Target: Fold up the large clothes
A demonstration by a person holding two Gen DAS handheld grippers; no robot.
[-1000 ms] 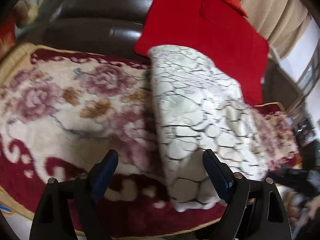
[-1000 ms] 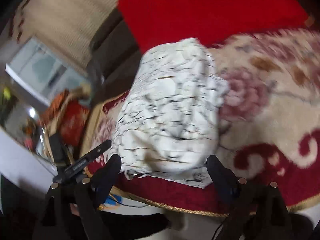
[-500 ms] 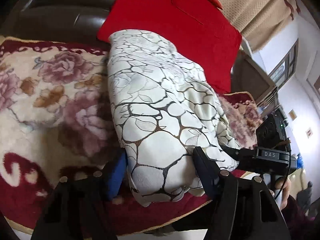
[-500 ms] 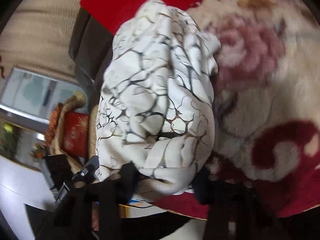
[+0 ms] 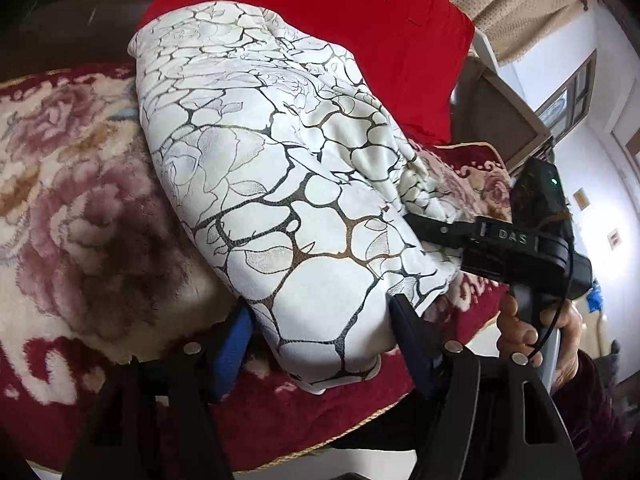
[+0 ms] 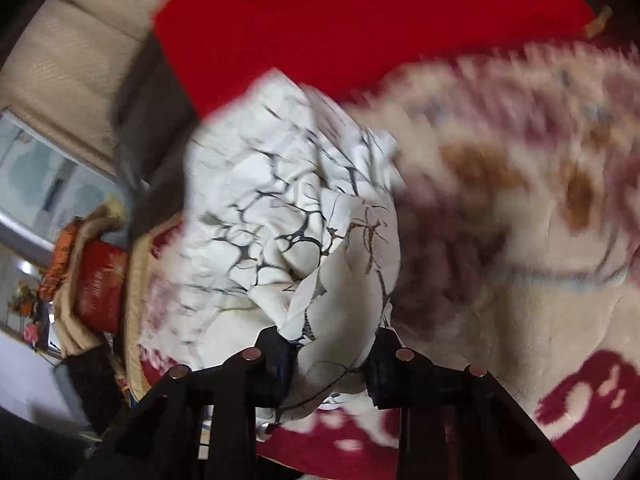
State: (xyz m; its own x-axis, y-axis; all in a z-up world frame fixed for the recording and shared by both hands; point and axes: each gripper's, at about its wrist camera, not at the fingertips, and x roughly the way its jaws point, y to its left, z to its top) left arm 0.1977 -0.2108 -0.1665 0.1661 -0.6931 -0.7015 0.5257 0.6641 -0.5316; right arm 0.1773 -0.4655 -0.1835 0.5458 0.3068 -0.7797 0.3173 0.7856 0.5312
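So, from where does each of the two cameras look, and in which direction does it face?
Left wrist: sits on the left claw, looking down along it at the folded white garment with dark crackle lines; the right claw and a hand show at the right.
Right wrist: sits on the right claw, facing the same garment; only its own fingers show.
Shared: the garment, floral red-and-cream blanket, red cloth.

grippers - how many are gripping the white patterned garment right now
2. The left gripper clamps the white patterned garment at its near end; the right gripper pinches a bunched near edge further right. Both sets of jaws have just been closing.
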